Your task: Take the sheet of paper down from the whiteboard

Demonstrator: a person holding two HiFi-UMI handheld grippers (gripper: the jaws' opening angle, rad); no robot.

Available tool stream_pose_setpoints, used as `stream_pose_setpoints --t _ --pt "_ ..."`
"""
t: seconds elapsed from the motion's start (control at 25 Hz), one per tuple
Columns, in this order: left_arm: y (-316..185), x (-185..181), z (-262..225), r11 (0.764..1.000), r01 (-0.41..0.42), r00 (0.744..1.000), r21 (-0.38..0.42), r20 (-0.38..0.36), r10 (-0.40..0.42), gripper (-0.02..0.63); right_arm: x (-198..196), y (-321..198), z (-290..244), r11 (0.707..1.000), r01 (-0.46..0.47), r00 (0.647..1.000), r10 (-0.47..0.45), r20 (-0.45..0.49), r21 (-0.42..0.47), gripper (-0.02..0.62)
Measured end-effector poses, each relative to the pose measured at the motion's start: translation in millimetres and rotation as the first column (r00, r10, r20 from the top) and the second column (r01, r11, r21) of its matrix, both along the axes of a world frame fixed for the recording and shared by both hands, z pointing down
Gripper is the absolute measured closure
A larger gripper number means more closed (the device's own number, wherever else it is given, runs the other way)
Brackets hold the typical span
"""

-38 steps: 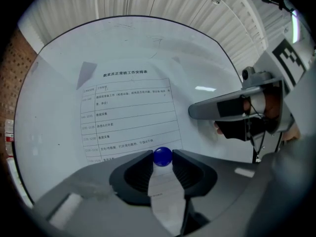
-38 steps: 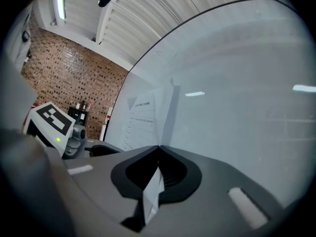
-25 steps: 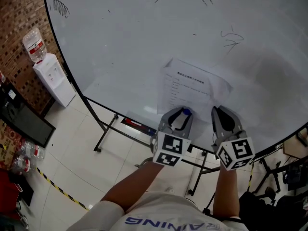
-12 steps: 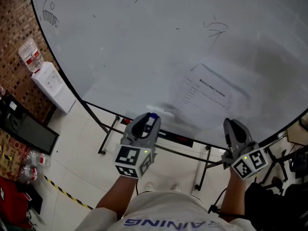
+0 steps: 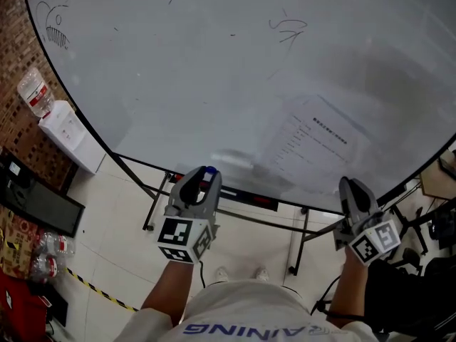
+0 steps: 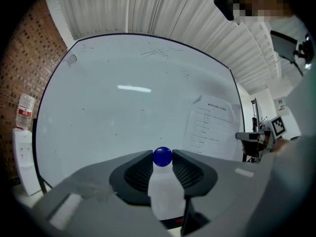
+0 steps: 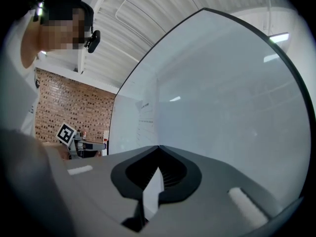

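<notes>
The printed sheet of paper (image 5: 315, 145) lies flat on the whiteboard (image 5: 199, 70), low on its right side. My left gripper (image 5: 204, 173) is off to the left of the sheet, by the board's lower edge, and is shut on a small blue round magnet (image 5: 209, 169). In the left gripper view the magnet (image 6: 162, 157) sits between the pads, with the paper (image 6: 209, 128) ahead to the right. My right gripper (image 5: 350, 184) is below the sheet's right corner, shut and holding nothing. In the right gripper view its tips (image 7: 158, 148) meet, and the paper (image 7: 146, 118) shows edge-on at the left.
Pen scribbles mark the board's top. The board's metal stand (image 5: 160, 201) and its tray (image 5: 249, 198) run below the edge. A water dispenser (image 5: 68, 135) stands by the brick wall at left. Yellow-black tape (image 5: 92, 283) crosses the tiled floor.
The left gripper has drawn away from the sheet's lower edge to the left, taking the blue magnet with it. The right gripper has moved off to the right. The paper stays on the board.
</notes>
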State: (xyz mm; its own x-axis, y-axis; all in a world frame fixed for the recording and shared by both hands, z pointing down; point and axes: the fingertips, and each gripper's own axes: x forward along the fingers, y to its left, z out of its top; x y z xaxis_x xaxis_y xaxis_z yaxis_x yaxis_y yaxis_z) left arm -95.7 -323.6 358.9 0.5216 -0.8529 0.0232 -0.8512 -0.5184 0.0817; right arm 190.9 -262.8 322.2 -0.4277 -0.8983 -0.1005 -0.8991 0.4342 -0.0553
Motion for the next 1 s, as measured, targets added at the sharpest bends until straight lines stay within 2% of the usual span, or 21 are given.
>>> stream_pose_setpoints --t 1.0 --pt "3.0 12.9 -3.7 1.0 -0.024 1.0 0.002 0.018 0.024 0.474 0.8 2.5 5.3 1.0 -0.009 1.0 0.009 -0.019 -0.005 0.589"
